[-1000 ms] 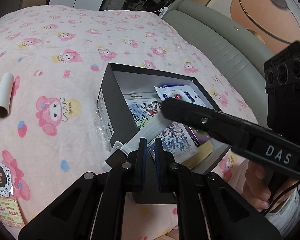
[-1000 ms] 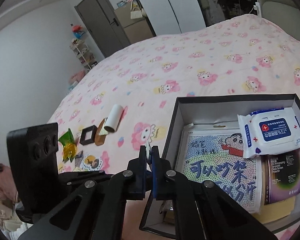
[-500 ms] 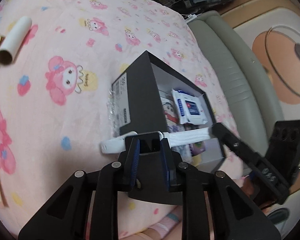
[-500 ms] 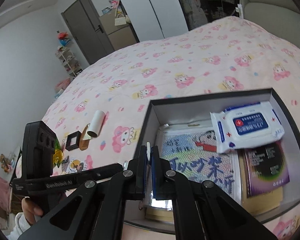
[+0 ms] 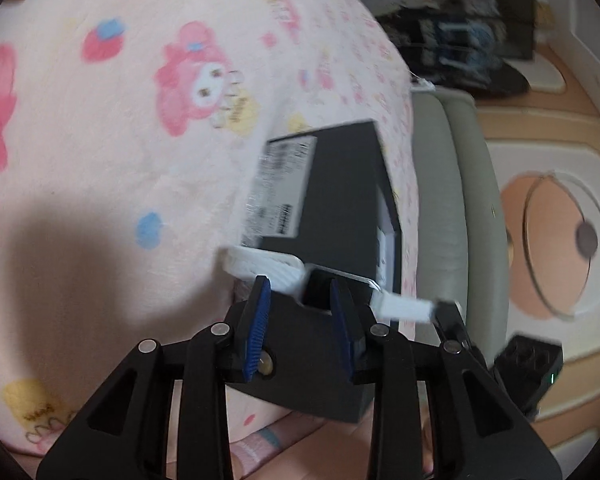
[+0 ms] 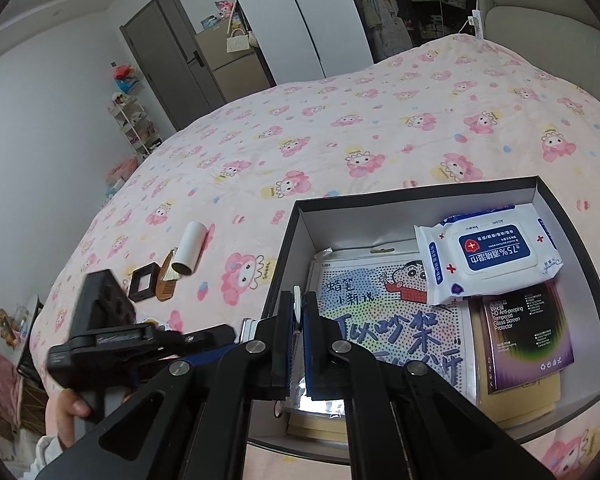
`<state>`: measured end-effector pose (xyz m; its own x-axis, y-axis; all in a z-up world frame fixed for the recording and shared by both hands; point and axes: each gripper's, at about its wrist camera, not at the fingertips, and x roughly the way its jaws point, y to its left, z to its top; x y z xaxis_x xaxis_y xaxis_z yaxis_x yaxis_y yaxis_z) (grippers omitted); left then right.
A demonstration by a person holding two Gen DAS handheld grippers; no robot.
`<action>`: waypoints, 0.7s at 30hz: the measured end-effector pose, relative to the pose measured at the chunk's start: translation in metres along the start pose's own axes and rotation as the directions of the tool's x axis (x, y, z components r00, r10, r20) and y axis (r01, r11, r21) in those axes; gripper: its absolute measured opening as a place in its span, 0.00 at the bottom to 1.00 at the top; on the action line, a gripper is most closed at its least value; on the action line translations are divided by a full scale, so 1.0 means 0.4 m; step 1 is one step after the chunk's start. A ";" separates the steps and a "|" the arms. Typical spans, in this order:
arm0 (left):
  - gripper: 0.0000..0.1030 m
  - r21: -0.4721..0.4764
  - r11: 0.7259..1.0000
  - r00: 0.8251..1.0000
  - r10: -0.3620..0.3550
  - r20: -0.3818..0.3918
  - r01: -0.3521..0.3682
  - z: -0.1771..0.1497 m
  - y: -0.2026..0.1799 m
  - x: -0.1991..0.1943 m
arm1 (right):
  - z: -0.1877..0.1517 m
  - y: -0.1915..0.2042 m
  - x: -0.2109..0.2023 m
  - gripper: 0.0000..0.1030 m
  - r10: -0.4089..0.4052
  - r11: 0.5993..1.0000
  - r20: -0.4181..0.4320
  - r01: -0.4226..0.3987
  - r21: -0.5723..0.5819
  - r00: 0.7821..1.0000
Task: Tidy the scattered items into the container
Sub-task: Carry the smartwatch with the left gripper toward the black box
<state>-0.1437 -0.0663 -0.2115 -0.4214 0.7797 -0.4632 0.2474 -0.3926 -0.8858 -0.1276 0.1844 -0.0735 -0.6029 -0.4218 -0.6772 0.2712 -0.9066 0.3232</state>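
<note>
A black open box (image 6: 288, 240) lies on the pink cartoon bedspread and holds a wipes pack (image 6: 488, 252), a cartoon sheet (image 6: 380, 312) and a purple screen-protector pack (image 6: 524, 336). My right gripper (image 6: 300, 312) is shut on one end of a white strap (image 6: 297, 300) at the box's near left edge. In the left wrist view the white strap (image 5: 268, 266) stretches past the box's dark side (image 5: 340, 188). My left gripper (image 5: 300, 296) is open around the strap's black middle part, its blue pads apart.
On the bedspread left of the box lie a white tube (image 6: 190, 246), a wooden comb (image 6: 168, 276), a small black square frame (image 6: 142, 284) and stickers. A grey padded headboard (image 5: 456, 184) runs beside the bed's edge. A person's hand (image 6: 66, 408) holds the left gripper.
My left gripper has opened from shut to wide and its view swung low beside the box. My right gripper stays shut on the strap, slightly higher over the box.
</note>
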 end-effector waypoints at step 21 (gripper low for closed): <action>0.47 -0.270 0.946 0.980 -0.195 -0.028 0.180 0.029 0.060 0.084 | -0.001 0.008 0.002 0.02 -0.021 1.000 -0.001 0.021 -0.021 1.000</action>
<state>-0.1622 -0.0551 -0.2485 -0.4372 0.8543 -0.2810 0.3933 -0.0993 -0.9140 -0.1268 0.1810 -0.0734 -0.6080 -0.4028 -0.6842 0.2746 -0.9152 0.2949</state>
